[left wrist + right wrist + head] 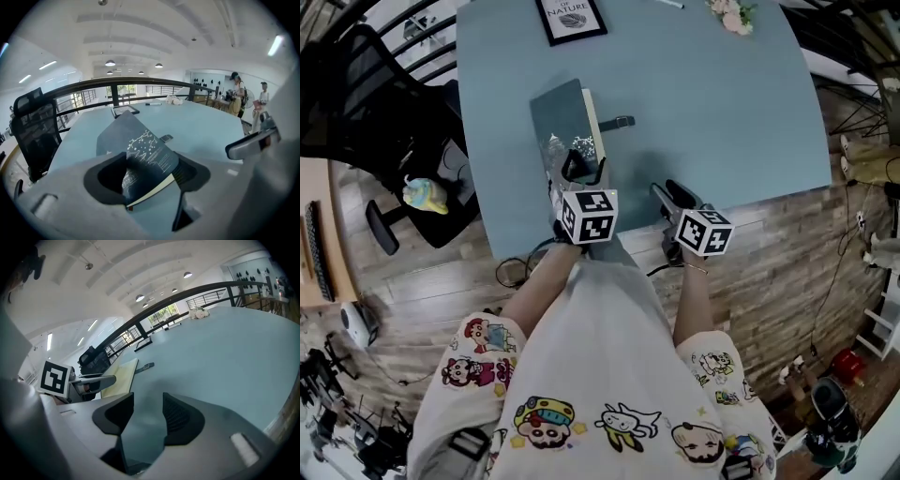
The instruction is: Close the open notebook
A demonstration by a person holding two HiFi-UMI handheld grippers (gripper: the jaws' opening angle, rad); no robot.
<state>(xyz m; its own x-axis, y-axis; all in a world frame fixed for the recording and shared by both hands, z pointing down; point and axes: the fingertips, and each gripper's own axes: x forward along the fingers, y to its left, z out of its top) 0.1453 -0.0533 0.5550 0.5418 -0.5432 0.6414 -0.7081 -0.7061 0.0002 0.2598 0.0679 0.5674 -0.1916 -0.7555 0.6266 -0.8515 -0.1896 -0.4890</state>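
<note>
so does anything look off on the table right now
The notebook isn't shut flat. Its dark cover looks tilted up, cream pages show on its right side, and its strap sticks out sideways. Nothing else on the table looks odd.

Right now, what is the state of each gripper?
Left gripper: open, with the notebook cover between its jaws.
Right gripper: open, empty.

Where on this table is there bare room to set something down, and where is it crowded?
The widest bare stretch is the table's right half, between the notebook and the right edge, below the flowers. A narrower strip lies between the picture frame and the notebook. The near-left part is crowded: notebook, left gripper and right gripper.
</note>
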